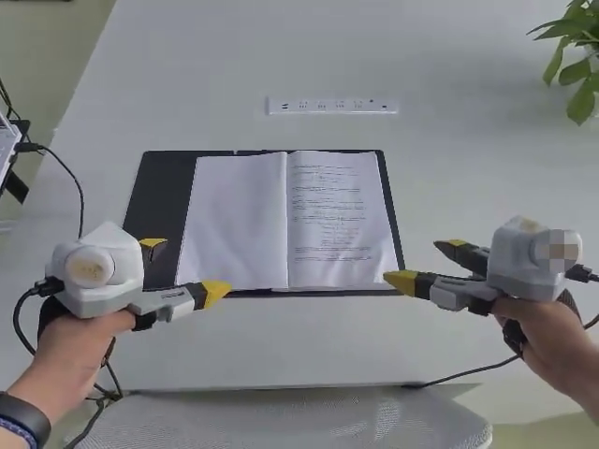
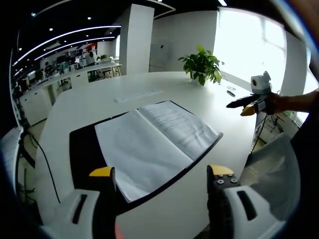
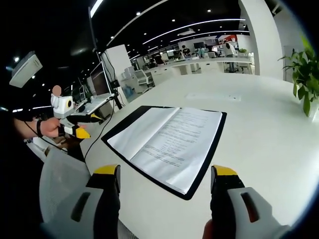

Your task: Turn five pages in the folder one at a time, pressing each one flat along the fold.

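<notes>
Closest to the camera in the head view is the grey back of a chair (image 1: 281,416), pushed against the near edge of the white bench (image 1: 281,56). Just above it, the left hand (image 1: 80,341) holds the left gripper (image 1: 184,268) and the right hand (image 1: 547,337) holds the right gripper (image 1: 429,263). Both grippers have their yellow-tipped jaws wide apart and they grasp nothing.

The black folder (image 1: 159,206) lies open and flat on the bench, close to the near edge and about in the middle between the two grippers. On its left side is a blank page (image 1: 239,220), on its right side a printed page (image 1: 332,220), and the fold runs between them. The left gripper is at the near left corner of the folder, with one tip over the black cover and the other just in front of the near edge. The right gripper is beside the near right corner; whether it touches the folder I cannot tell.

Beyond the far edge of the folder a white power strip (image 1: 332,106) lies on the bench. A green plant (image 1: 576,56) stands at the far right corner, and a dark cable (image 1: 65,178) runs along the left edge.
</notes>
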